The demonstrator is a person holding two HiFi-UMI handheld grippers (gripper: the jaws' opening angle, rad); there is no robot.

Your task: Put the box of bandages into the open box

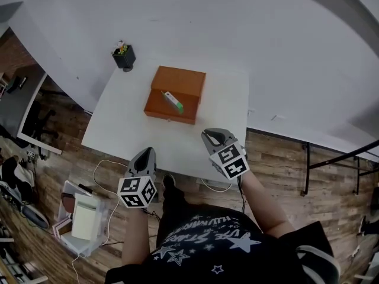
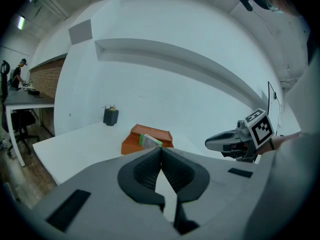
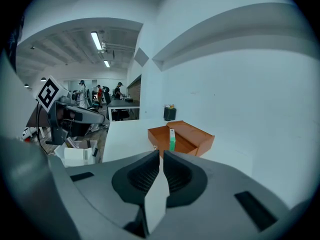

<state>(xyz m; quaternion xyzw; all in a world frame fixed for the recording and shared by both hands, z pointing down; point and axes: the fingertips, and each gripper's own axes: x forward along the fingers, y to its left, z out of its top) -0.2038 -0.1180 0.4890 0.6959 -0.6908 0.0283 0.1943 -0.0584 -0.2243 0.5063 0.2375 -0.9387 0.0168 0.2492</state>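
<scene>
Describer: Table (image 1: 115, 132), white, seen from above. An orange open box (image 1: 185, 79) sits near its middle, lid thrown back toward the far wall. A black pen holder (image 1: 124, 57) stands at the far left corner.

Listener: Where is the box of bandages?

Describer: The box of bandages (image 1: 173, 102), white with a green end, is already inside the open box. It sits in the near half, propped at a slant rather than lying flat. It probably landed on an edge when it was let go.

Listener: And the person's grippers?

Describer: Both hover at the near edge of the table, well apart from the open box. The left gripper (image 1: 146, 153) is at the near left and the right gripper (image 1: 209, 136) at the near right. Each pair of fingers (image 2: 142, 170) is pressed together with nothing between them.

Listener: Why held like that?

Describer: With the bandages in place, the placing looks done. Empty, closed grippers held clear of the box suggest the person is backing off, not reaching in. The lid is not yet closed, but the task does not ask for that.
</scene>
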